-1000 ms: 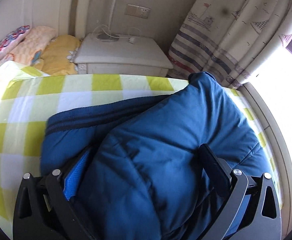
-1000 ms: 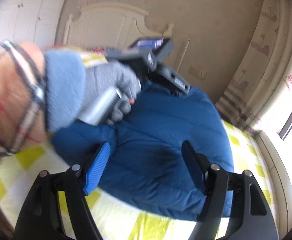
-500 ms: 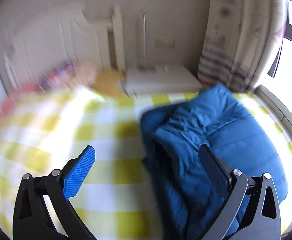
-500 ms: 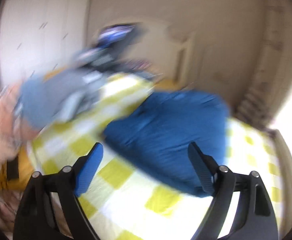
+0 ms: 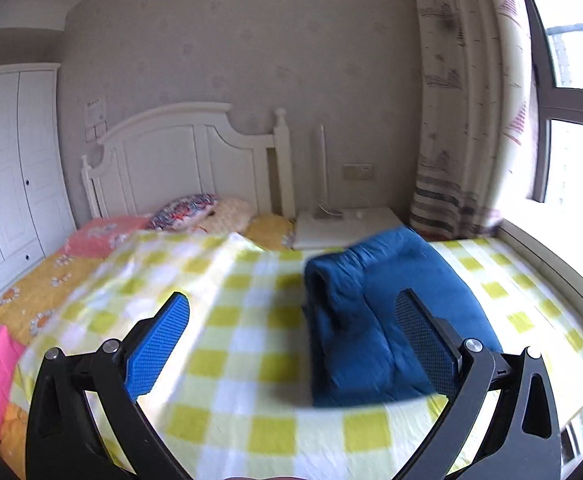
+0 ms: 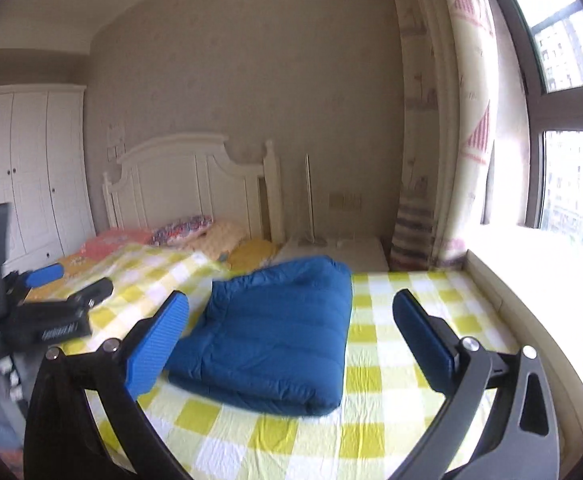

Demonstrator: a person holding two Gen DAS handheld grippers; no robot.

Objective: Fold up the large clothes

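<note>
I see the folded, puffy dark-blue quilted jacket [image 6: 275,332] lying on the yellow-and-white checked bedsheet [image 6: 387,360], toward the foot from the white headboard [image 6: 187,184]. My left hand-held gripper [image 5: 291,336] gapes wide, empty. My right hand-held gripper [image 6: 291,332], jaws just opening, holds nothing.

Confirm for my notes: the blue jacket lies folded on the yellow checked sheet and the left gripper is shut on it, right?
Not quite. The blue jacket does lie folded on the yellow checked sheet, but the left gripper is open and holds nothing, as the left wrist view shows.
</note>
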